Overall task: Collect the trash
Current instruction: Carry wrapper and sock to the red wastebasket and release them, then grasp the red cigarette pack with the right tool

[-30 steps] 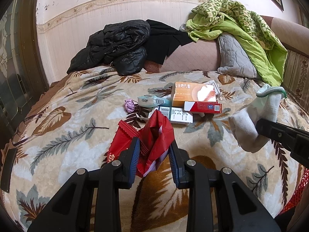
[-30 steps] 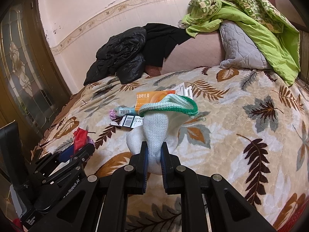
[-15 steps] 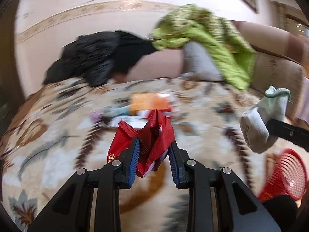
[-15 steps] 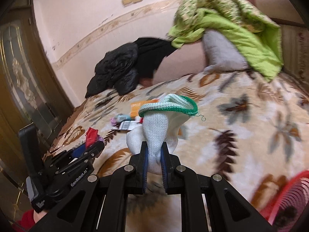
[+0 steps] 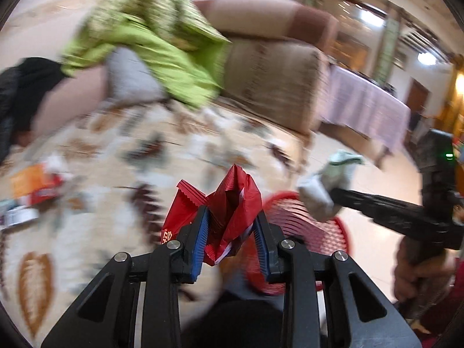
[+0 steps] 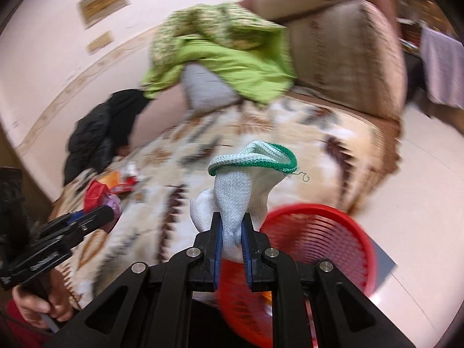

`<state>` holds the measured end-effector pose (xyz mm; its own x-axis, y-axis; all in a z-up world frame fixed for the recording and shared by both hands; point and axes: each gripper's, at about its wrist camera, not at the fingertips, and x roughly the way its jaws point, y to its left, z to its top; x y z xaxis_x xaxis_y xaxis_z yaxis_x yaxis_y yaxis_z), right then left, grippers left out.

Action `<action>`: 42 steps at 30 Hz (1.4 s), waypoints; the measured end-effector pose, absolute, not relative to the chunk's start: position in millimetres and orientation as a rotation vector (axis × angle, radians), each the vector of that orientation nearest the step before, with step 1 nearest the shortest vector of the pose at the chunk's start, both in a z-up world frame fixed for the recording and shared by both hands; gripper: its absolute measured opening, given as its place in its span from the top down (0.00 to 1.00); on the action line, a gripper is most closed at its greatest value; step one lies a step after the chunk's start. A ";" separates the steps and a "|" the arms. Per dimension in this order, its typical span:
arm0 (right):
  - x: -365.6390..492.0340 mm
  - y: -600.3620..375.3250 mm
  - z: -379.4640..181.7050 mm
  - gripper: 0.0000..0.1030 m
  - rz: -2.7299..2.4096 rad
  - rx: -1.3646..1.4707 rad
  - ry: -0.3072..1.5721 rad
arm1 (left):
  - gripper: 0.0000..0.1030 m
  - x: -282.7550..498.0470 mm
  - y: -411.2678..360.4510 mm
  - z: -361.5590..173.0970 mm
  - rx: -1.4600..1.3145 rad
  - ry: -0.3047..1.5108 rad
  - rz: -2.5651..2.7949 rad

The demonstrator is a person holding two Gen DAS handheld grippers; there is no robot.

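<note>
Right wrist view: right hand-held gripper (image 6: 231, 236) pinches sock (image 6: 240, 185) just above red basket (image 6: 319, 232). Left hand-held gripper (image 5: 232, 229) pinches red wrapper (image 5: 229, 200), near the basket's rim. Neither dropped yet; boxes (image 5: 32, 185) lie on the bed (image 5: 87, 232), well apart from basket, so I judge collection is partway. Versus a second ago: both swung from bed to basket.

A leaf-patterned blanket (image 6: 185, 156) covers the bed. A green quilt (image 5: 162, 55) lies over a grey pillow (image 5: 130, 78) against the brown headboard (image 6: 345, 49). A black jacket (image 6: 92, 142) sits left of them. Beyond stands a table with a lilac cloth (image 5: 365, 107).
</note>
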<state>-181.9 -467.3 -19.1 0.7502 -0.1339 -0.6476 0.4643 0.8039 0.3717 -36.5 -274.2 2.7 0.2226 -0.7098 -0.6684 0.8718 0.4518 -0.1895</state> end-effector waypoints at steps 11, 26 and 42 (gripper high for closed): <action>-215.5 -509.4 -56.2 0.54 -0.494 0.654 0.714 | 0.47 -64.1 -344.7 -33.8 0.280 0.947 -1.245; -111.3 -432.2 -31.8 0.53 -0.201 0.550 0.707 | 0.43 46.1 -206.3 -15.2 0.090 0.875 -0.885; 126.5 -309.8 -37.3 0.53 0.170 0.548 0.818 | 0.42 198.0 -14.1 -59.1 -0.153 0.810 -0.214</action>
